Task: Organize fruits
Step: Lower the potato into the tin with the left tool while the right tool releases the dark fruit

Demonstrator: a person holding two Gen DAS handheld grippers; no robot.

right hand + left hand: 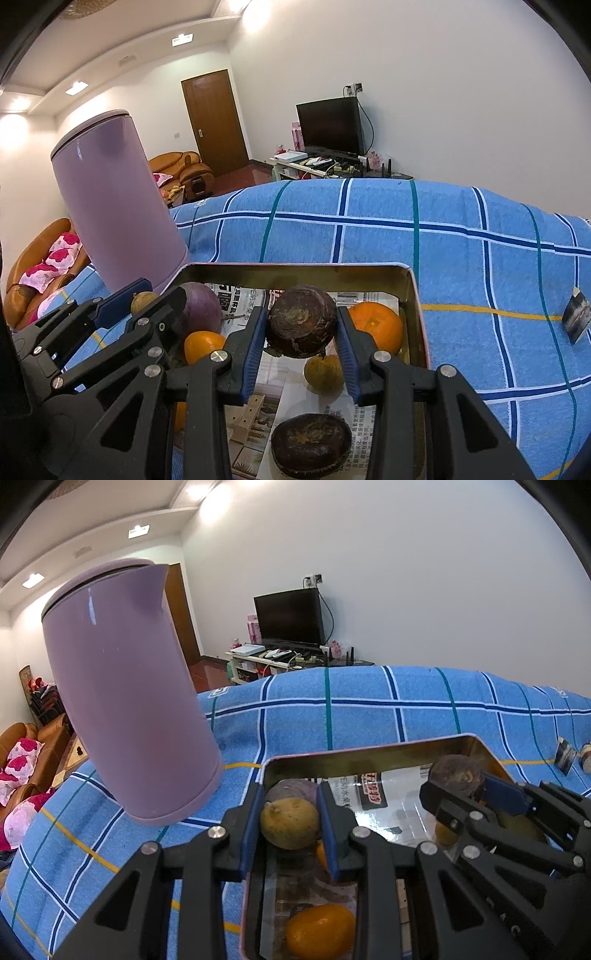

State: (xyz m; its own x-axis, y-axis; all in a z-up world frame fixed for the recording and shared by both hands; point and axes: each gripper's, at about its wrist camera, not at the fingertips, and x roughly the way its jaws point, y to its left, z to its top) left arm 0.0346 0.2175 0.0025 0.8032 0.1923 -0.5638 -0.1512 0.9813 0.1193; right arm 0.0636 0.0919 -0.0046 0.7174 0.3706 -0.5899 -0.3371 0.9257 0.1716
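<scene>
Left wrist view: the left gripper (290, 825) pinches a small tan-brown fruit (290, 823) between its blue pads, held up over the near-left corner of the metal tin (369, 753). I judge it is carried above the tin's wall so it clears the rim before being set down or sorted. Just beyond it, behind the pads, sits a purplish fruit (295, 790); below the gripper, on the paper lining, lies an orange fruit (319, 934). To the gripper's left a tall lilac jug (125, 686) stands close to the tin's corner, so a swing that way has little room. To the right the other gripper crowds in, holding a dark round fruit (456, 775). Ahead, the blue checked cloth (369, 716) on the bench lies bare and offers free space.

Right wrist view: the right gripper (302, 326) is clamped on that dark round fruit (302, 325), lifted over the middle of the tin (413, 291). Directly beneath it lies a second dark fruit (310, 448), with a small yellowish fruit (324, 373) just ahead and an orange (376, 326) to the right against the tin's wall. To the left, the other gripper and a purple fruit (201, 312) fill the space. The right-hand rim is near; beyond it the cloth (480, 258) is open apart from a small dark card (576, 319).
</scene>
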